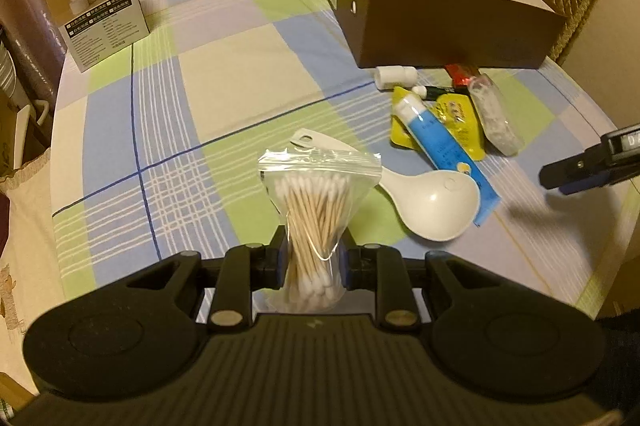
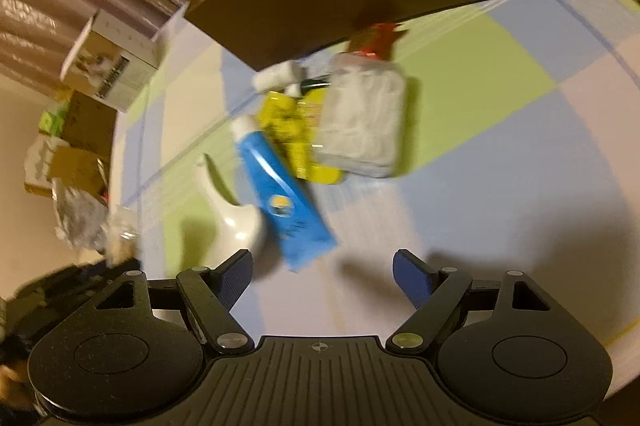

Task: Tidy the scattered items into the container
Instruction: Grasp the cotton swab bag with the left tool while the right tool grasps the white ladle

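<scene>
Left wrist view shows the left gripper [image 1: 313, 262] with its jaws closed on a small clear zip bag of cotton swabs [image 1: 316, 214], pinching it at the waist so the wooden sticks bunch together and fan out above and below, white tips at both ends. The bag stands upright between the jaws, its sealed strip on top, above the desk [image 1: 224, 66], which wears a checked cloth of pale green, blue and cream.

Just beyond the bag lies a white plastic spoon [image 1: 424, 200], bowl facing up. Its bowl touches a blue tube with a white cap [image 1: 440, 142], which lies across yellow sachets [image 1: 460, 114]. Beside these is a clear packet of white contents [image 1: 494, 116], and closer to the container sit a small white bottle [image 1: 394, 76] on its side, a dark pen-like stick [image 1: 440, 91] and a red wrapper [image 1: 462, 74]. The container, a brown cardboard box [image 1: 440, 26] with a white interior, stands open-topped right behind the pile. A printed product carton [image 1: 96, 2] stands upright at the far left of the desk.

Right wrist view is blurred; the right gripper [image 2: 323, 274] hangs over the desk with jaws spread wide and holding nothing, near the foot of the blue tube.
</scene>
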`<state>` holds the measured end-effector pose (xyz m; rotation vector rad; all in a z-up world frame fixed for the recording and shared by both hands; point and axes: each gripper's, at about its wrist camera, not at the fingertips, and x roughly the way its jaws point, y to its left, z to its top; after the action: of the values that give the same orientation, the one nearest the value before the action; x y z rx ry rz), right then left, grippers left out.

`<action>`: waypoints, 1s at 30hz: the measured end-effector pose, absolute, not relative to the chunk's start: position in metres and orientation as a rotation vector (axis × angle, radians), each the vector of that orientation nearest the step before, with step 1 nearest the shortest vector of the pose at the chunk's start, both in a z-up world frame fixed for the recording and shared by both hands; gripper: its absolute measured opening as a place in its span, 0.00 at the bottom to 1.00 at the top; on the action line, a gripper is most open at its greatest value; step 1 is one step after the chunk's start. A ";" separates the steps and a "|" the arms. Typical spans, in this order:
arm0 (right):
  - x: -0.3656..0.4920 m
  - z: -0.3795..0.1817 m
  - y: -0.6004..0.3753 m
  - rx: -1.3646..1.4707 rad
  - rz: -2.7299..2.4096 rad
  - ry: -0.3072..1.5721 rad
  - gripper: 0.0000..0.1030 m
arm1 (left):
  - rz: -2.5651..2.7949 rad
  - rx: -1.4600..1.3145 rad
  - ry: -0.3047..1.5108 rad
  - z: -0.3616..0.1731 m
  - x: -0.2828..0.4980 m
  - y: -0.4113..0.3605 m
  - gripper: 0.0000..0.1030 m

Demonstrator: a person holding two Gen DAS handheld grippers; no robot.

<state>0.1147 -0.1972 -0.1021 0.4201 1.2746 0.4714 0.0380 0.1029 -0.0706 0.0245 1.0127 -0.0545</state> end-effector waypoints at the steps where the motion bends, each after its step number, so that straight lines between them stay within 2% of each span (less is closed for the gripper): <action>1: 0.115 -0.105 -0.192 0.458 0.472 1.280 0.63 | -0.052 0.025 1.013 -0.071 0.039 0.105 0.20; 2: 0.116 -0.108 -0.189 0.505 0.474 1.293 0.45 | -0.053 0.023 1.014 -0.072 0.040 0.107 0.20; 7: 0.115 -0.127 -0.176 0.707 0.444 1.339 0.45 | -0.057 0.007 1.018 -0.077 0.045 0.117 0.20; 17: 0.126 -0.151 -0.164 0.808 0.375 1.358 0.44 | -0.055 0.003 1.055 -0.089 0.064 0.131 0.20; 19: 0.126 -0.156 -0.162 0.811 0.372 1.369 0.39 | -0.053 0.008 1.060 -0.091 0.069 0.132 0.20; 20: 0.126 -0.158 -0.162 0.816 0.375 1.375 0.31 | -0.052 0.009 1.062 -0.092 0.072 0.132 0.20; 25: 0.128 -0.168 -0.159 0.827 0.381 1.395 0.28 | -0.054 0.021 1.069 -0.092 0.078 0.130 0.20; 26: 0.128 -0.169 -0.159 0.828 0.385 1.398 0.14 | -0.057 0.023 1.069 -0.092 0.078 0.129 0.20; 30: 0.128 -0.170 -0.161 0.818 0.386 1.413 0.07 | -0.061 0.027 1.076 -0.091 0.077 0.124 0.20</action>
<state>0.1279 -0.1605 -0.1701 0.8180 1.4128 0.3862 0.0769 0.1239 -0.0913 0.0273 1.0759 -0.0605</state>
